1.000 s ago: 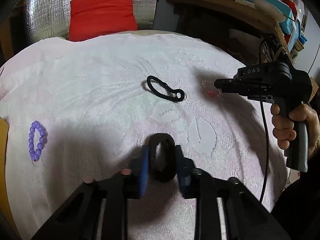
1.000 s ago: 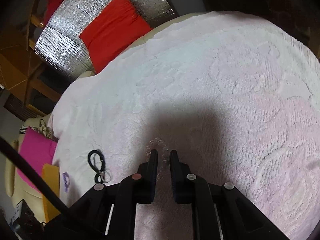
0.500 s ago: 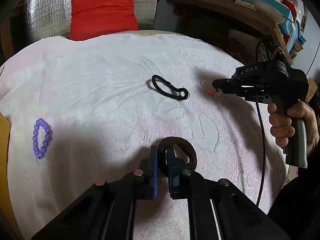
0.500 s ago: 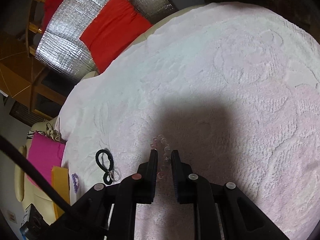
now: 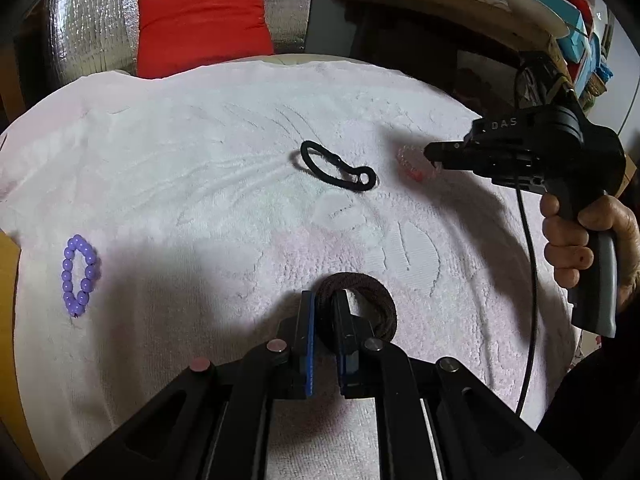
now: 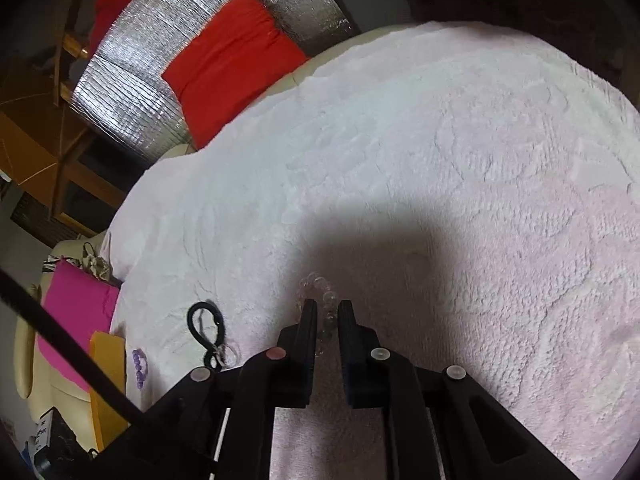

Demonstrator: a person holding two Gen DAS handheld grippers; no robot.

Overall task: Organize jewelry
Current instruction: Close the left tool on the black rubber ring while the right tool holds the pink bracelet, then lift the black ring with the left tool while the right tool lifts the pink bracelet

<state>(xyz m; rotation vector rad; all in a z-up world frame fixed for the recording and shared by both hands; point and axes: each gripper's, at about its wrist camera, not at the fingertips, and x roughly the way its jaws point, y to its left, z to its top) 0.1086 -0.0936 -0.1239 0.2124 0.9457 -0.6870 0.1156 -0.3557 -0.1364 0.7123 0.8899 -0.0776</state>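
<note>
The left hand-held gripper (image 5: 324, 300) is clenched on a dark brown hair tie (image 5: 370, 300) — its fingers pinch the left side of the loop near the near edge of the towel (image 5: 200, 168) that covers the bench, while the rest of the ring lies to the right of them. The right hand-held gripper (image 6: 328, 312) has its fingers drawn close together around one side of a clear bead bracelet (image 6: 318, 288), by the right edge of the towel; the far end of the bracelet pokes out past the fingertips. Whether it is lifted off the cloth cannot be told. A thin black hair tie (image 5: 336, 166) lies in the middle of the towel, and a purple bead bracelet (image 5: 79, 274) rests near its left edge — well apart from both grippers. A red cushion (image 5: 204, 20) stands beyond the far edge.
</note>
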